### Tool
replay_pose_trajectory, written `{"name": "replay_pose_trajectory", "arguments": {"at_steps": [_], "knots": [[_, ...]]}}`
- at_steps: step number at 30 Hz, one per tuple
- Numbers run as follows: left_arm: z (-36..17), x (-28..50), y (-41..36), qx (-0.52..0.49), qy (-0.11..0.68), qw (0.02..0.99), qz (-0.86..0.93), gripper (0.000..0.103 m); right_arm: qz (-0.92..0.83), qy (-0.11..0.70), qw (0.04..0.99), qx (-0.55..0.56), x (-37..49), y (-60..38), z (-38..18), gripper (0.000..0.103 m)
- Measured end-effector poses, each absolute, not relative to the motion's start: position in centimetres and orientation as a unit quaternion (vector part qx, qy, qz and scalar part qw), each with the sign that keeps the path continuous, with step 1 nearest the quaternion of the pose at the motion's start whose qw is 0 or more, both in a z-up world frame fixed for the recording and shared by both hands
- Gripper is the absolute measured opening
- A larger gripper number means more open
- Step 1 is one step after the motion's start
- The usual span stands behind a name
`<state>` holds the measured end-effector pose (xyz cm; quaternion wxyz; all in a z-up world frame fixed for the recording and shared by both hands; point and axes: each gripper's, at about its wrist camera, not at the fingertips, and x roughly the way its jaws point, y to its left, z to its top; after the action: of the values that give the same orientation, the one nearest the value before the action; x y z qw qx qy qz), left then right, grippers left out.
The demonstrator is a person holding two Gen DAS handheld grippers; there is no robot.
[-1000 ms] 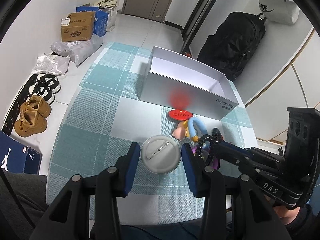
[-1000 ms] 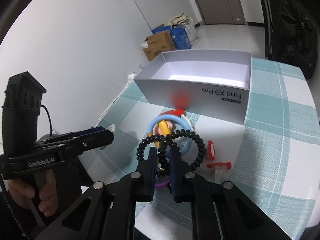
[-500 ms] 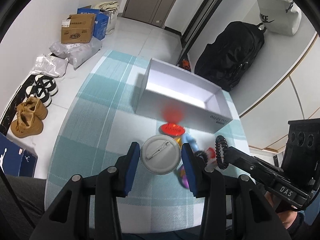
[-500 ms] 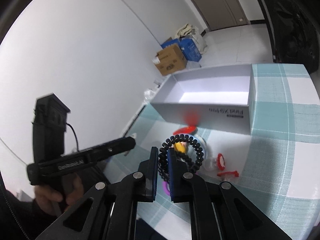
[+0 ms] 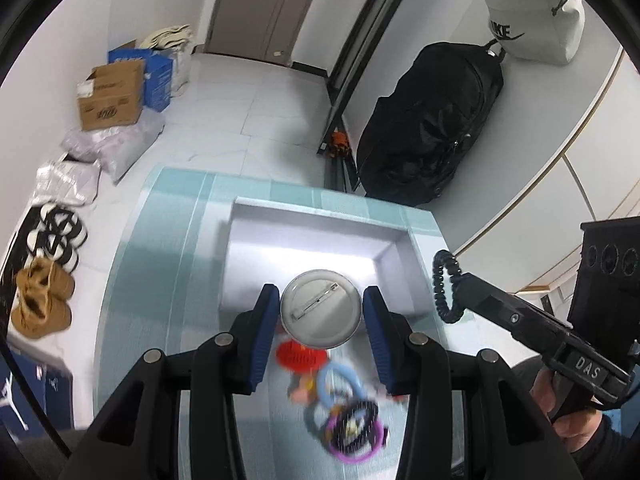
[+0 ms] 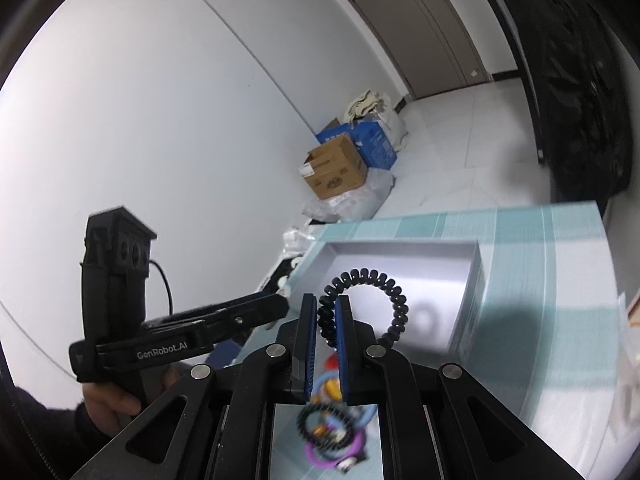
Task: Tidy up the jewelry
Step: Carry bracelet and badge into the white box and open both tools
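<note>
- A tiled room is shown, with a black backpack (image 5: pixel 432 120) against the wall and cardboard boxes (image 5: pixel 110 94) on the floor; a table under a teal checked cloth (image 5: pixel 160 280) carries an open white box (image 5: pixel 312 248), which looks empty.
- The left gripper (image 5: pixel 322 312) is seen with a round pin badge (image 5: pixel 321 309) pinched edge-on between its blue pads, pin side up, held above the near wall of the box.
- The right gripper (image 6: pixel 327 322) has its pads pressed together on a black coil bracelet (image 6: pixel 370 304) — most of the loop stands free above the pads, over the box's near end.
- A heap of jewelry (image 5: pixel 340 404) (a purple ring, a blue ring, a red piece, all blurred) is left on the cloth in front of the box.
- Risks are judged as follows: the badge is gripped only at its rim, so a tilt could let it slip out short of the box; the springy coil could snag on a pad at release and be dragged back out — or bounce over the low wall; the two grippers are close together, so a clash over the box is possible.
</note>
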<state>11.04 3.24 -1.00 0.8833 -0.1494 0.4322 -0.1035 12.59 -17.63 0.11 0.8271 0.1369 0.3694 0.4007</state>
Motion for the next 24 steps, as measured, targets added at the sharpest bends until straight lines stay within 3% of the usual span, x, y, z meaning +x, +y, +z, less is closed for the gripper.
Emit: {"name": "replay_pose_trajectory", "arguments": {"at_steps": [24], "knots": [[-4.5, 17.9, 2.6, -0.165, 0.474, 0.855, -0.13, 0.037, 0.384, 0.431, 0.803, 0.146, 20.1, -15.6, -4.3, 0.008]]}}
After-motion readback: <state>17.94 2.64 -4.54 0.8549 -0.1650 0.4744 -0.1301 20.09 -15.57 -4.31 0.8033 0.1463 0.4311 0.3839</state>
